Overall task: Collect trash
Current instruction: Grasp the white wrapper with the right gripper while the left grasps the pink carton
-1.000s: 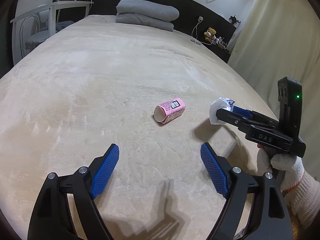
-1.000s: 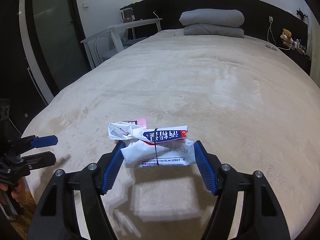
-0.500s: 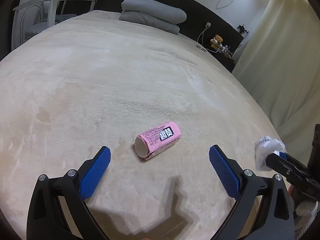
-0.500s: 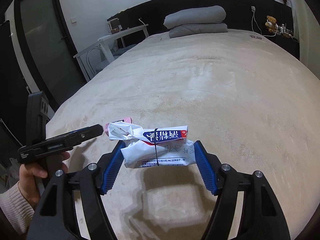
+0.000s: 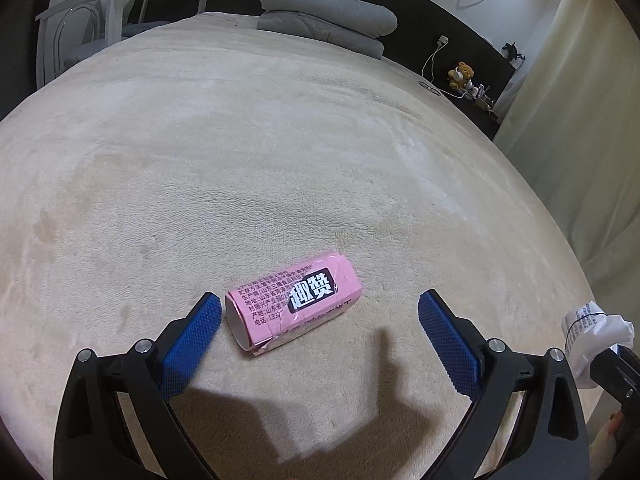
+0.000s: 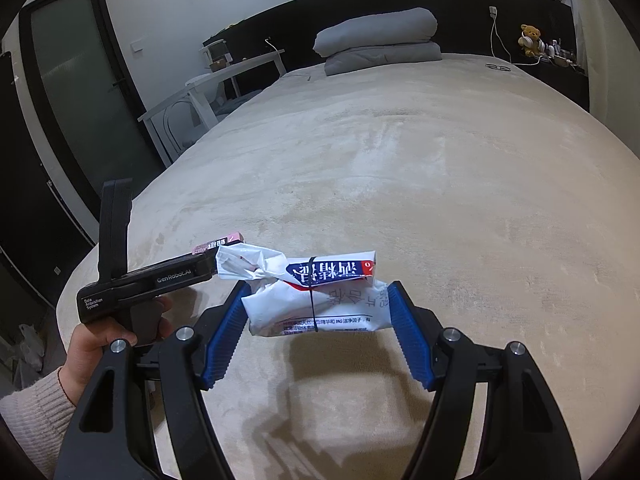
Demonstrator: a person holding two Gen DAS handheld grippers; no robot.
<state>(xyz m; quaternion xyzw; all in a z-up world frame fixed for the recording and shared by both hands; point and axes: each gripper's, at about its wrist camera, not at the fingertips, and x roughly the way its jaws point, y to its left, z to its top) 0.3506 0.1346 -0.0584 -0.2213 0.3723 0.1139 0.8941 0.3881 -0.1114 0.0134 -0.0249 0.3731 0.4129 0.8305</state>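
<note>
A pink snack wrapper (image 5: 294,300) with black and white lettering lies on the beige bed cover (image 5: 280,160). My left gripper (image 5: 320,334) is open and low over the bed, its left pad beside the wrapper's near end, its right pad well clear. My right gripper (image 6: 318,316) is shut on a crumpled white, blue and red wrapper (image 6: 316,300) and holds it above the bed. That white wrapper also shows at the right edge of the left wrist view (image 5: 592,328). The pink wrapper peeks out behind the left gripper's body in the right wrist view (image 6: 218,243).
Folded grey bedding (image 5: 328,20) lies at the head of the bed. A white desk and chair (image 5: 100,12) stand to the left. A teddy bear (image 5: 462,74) and cables sit on the right shelf. A cream curtain (image 5: 580,120) hangs on the right, past the bed's edge.
My left gripper has moved forward and down to the pink wrapper, which now sits between its fingers. My right gripper has drifted back and right, still holding the white wrapper.
</note>
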